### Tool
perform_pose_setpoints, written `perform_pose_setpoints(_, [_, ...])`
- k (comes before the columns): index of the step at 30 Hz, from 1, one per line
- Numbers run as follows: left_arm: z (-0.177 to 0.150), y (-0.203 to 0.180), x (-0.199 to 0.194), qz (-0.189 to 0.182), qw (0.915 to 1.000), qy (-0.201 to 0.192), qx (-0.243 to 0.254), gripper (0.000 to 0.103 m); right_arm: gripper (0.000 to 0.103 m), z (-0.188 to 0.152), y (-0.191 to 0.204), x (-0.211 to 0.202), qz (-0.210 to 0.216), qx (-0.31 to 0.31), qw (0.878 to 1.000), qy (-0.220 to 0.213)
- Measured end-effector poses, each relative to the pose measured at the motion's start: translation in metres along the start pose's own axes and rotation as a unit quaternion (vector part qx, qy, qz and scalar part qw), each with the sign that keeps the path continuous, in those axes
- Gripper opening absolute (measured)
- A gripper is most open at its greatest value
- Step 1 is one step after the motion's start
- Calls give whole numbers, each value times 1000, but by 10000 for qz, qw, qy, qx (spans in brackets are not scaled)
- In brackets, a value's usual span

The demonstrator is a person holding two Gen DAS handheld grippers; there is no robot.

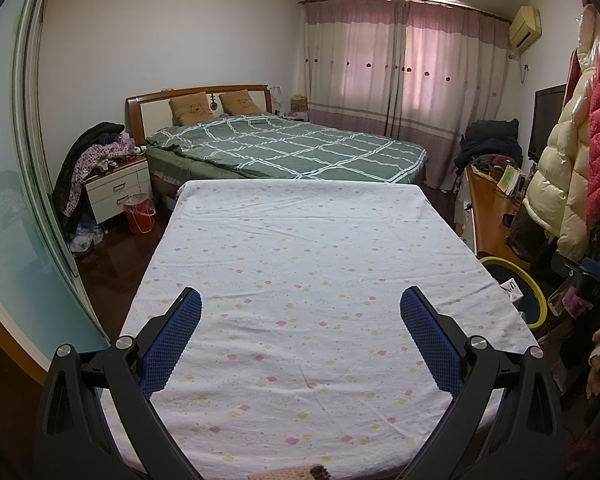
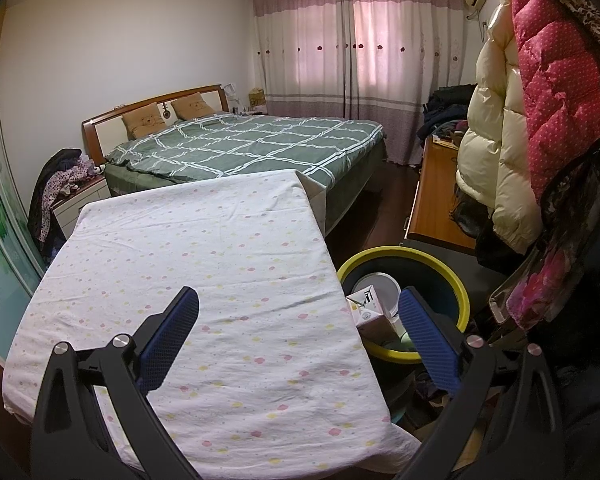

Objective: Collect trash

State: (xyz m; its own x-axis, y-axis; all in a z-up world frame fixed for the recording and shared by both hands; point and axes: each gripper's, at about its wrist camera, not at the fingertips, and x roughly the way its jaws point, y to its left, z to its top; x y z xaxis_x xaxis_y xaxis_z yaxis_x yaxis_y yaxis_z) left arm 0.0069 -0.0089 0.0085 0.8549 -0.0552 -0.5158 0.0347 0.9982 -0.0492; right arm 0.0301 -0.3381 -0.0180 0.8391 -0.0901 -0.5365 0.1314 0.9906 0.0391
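A yellow-rimmed bin [image 2: 456, 280] stands on the floor beside the right edge of a table draped in a flower-print cloth [image 2: 204, 264]. Inside it lie a white carton [image 2: 370, 312], a round white lid [image 2: 376, 282] and something pale green [image 2: 404, 342]. My right gripper [image 2: 300, 314] is open above the table's right edge, its right finger over the bin. My left gripper [image 1: 300, 312] is open above the middle of the cloth [image 1: 300, 264] with nothing between its fingers. The bin [image 1: 538, 300] shows at the far right of the left wrist view.
A bed with a green checked cover [image 1: 292, 148] lies beyond the table. A nightstand piled with clothes [image 1: 116, 184] and a red bucket [image 1: 140, 214] stand at the left. Coats [image 2: 540, 100] hang at the right above a wooden desk [image 2: 436, 196].
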Motion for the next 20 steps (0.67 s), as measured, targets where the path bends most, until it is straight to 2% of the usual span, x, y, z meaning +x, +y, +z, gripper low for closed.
perform_pose_setpoints(9, [2, 3, 4, -45, 10000, 18, -4, 98, 95, -2, 0, 4, 40, 7, 10000, 37])
perform_pose_setpoints(13, [5, 4, 15, -157, 9998, 130, -34, 98, 96, 1, 0, 17, 232, 39, 9996, 148])
perform_pose_setpoints(16, [10, 10, 49, -116, 9987, 481, -100, 98, 96, 10, 3, 49, 591, 149, 9974, 389])
perform_pose_setpoints(20, [14, 25, 117, 223, 9958, 880, -109, 98, 96, 18, 21, 112, 856, 47, 9926, 857])
